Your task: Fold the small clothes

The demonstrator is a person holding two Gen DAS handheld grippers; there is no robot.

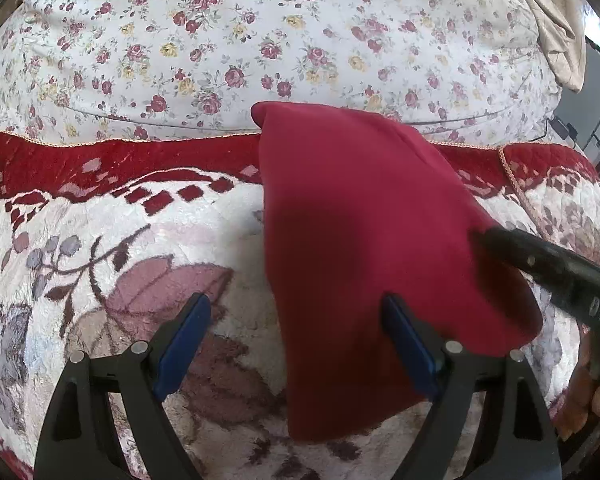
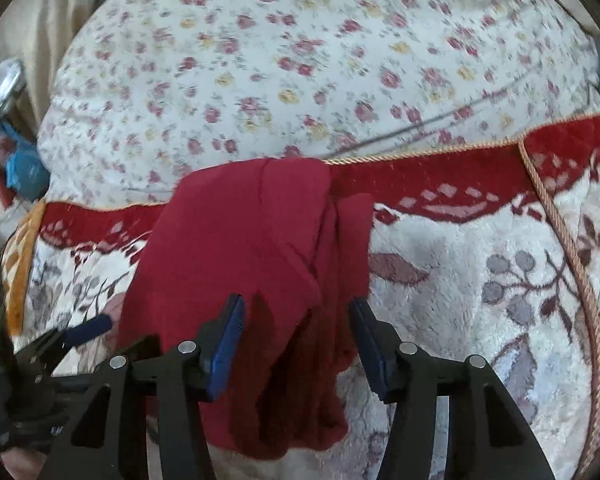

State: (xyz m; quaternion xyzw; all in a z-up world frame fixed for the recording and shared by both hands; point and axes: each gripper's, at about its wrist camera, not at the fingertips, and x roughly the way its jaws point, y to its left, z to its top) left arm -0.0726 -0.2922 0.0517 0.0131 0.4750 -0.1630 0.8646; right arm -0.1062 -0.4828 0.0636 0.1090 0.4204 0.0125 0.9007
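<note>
A dark red small garment (image 1: 360, 240) lies folded lengthwise on the plush floral blanket (image 1: 100, 280); it also shows in the right wrist view (image 2: 240, 248), with bunched layers along its right side. My left gripper (image 1: 296, 320) is open, its right finger over the garment's near part and its left finger over the blanket. My right gripper (image 2: 296, 328) is open and straddles the garment's near end. The right gripper's finger (image 1: 548, 264) reaches onto the garment's right edge in the left wrist view. The left gripper's blue pad (image 2: 88, 328) shows at the garment's left edge in the right wrist view.
A rose-print white quilt (image 1: 260, 40) covers the bed beyond the blanket's red border (image 1: 120, 160). A beige cloth (image 1: 560, 32) hangs at the far right. Clutter (image 2: 12, 140) sits off the bed's left side. A cord trim (image 2: 572, 264) runs down the blanket at right.
</note>
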